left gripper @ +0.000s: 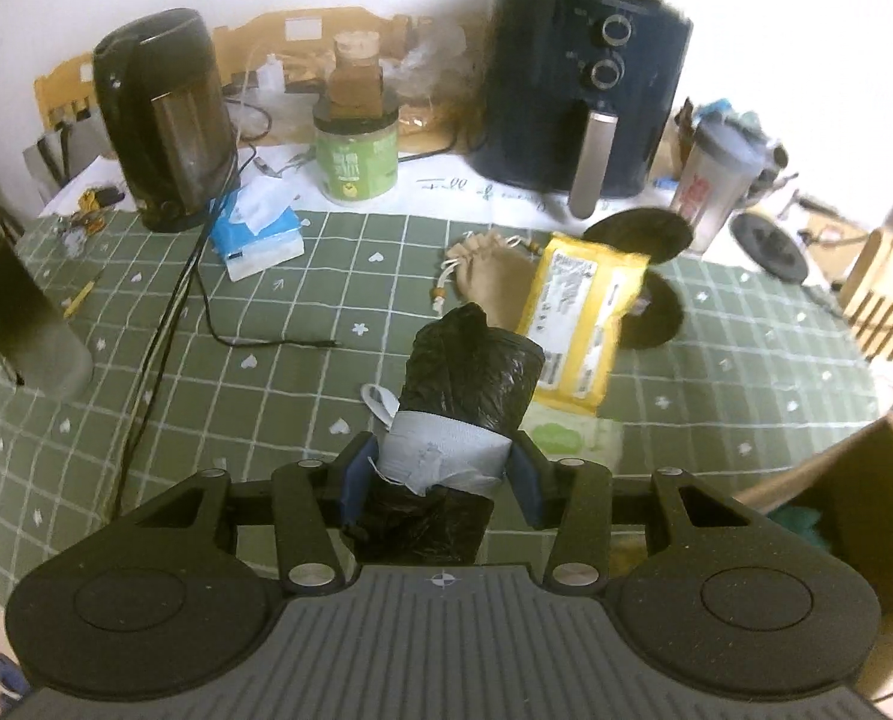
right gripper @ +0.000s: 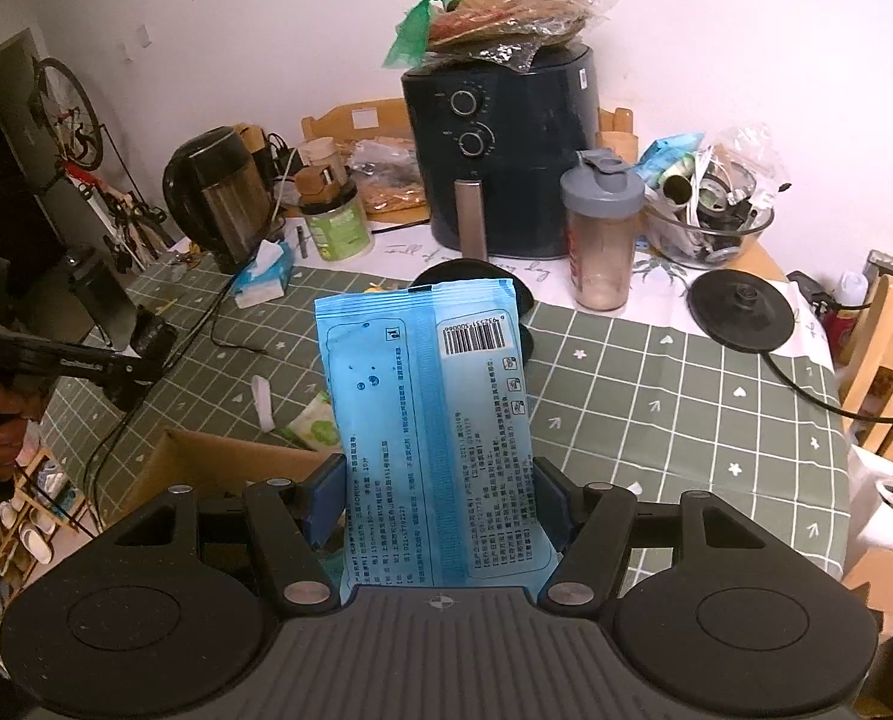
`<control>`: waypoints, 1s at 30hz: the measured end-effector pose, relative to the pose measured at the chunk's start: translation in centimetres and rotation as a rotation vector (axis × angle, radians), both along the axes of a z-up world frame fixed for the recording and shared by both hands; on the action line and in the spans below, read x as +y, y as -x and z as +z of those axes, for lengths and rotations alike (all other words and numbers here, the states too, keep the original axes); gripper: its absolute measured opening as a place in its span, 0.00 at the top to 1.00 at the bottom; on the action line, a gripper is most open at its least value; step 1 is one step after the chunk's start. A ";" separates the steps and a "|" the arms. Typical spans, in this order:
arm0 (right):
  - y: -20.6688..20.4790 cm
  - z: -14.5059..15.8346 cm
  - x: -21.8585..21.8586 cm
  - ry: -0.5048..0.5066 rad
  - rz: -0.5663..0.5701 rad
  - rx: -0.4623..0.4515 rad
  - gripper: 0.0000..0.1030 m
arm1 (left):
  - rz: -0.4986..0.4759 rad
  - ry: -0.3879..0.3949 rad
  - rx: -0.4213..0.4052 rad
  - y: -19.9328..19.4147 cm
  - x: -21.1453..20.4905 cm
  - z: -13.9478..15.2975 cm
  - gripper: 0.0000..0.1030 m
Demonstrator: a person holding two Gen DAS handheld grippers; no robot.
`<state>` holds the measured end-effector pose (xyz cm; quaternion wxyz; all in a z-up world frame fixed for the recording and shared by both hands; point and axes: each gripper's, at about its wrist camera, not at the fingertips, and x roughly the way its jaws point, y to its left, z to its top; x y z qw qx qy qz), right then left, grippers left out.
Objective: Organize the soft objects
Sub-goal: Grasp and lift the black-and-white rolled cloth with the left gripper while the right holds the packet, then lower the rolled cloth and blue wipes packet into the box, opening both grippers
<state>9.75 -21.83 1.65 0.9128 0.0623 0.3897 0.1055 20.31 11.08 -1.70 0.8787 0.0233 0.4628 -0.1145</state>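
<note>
- The left hand-held gripper (left gripper: pixel 443 471) is clamping a black bag roll (left gripper: pixel 470 369) by its grey band, the blue pads pressing both sides, and is holding it raised over the counter (left gripper: pixel 218 396).
- The roll is pointing away from the gripper, its far end covering part of a tan pouch (left gripper: pixel 494 276) and sitting beside a yellow pack (left gripper: pixel 578 324).
- A pale green pack (left gripper: pixel 572 438) is lying just past the gripper's right finger, under the yellow pack's near edge.
- Two dark round pads (left gripper: pixel 641 234) are showing behind the yellow pack.
- The right hand-held gripper (right gripper: pixel 440 504) is gripping a blue pack (right gripper: pixel 428 420) across its lower part, holding it upright with the barcode at the top.
- A cardboard box (right gripper: pixel 218 468) is sitting just left of and below this gripper; whether the blue pack is over the box cannot be told.
- Farther back on the counter, a kettle (right gripper: pixel 218 198), a tissue box (right gripper: pixel 263 276), a green jar (right gripper: pixel 335 228), an air fryer (right gripper: pixel 500 156) and a shaker bottle (right gripper: pixel 602 234) are standing in a rough row.
- At the right, a glass bowl (right gripper: pixel 710 228) of odds and ends is standing behind a round kettle base (right gripper: pixel 740 306).
</note>
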 end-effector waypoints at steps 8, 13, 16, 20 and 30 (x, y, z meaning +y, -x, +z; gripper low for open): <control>0.6 0.3 1.3 -0.006 0.044 -0.026 0.35 | 0.032 0.148 0.024 4.1 0.0 1.9 0.55; 0.9 0.3 1.6 -0.004 0.085 -0.032 0.35 | 0.048 0.209 0.045 6.3 -0.6 2.3 0.55; 1.2 0.1 1.5 -0.001 0.106 -0.030 0.35 | 0.047 0.253 0.060 7.6 -1.2 2.3 0.55; 2.1 0.0 0.8 -0.018 0.137 -0.037 0.35 | 0.066 0.302 0.091 9.0 -2.0 2.0 0.55; 3.6 -0.4 -0.5 -0.023 0.166 -0.037 0.35 | 0.147 0.391 0.177 10.0 -3.5 0.3 0.54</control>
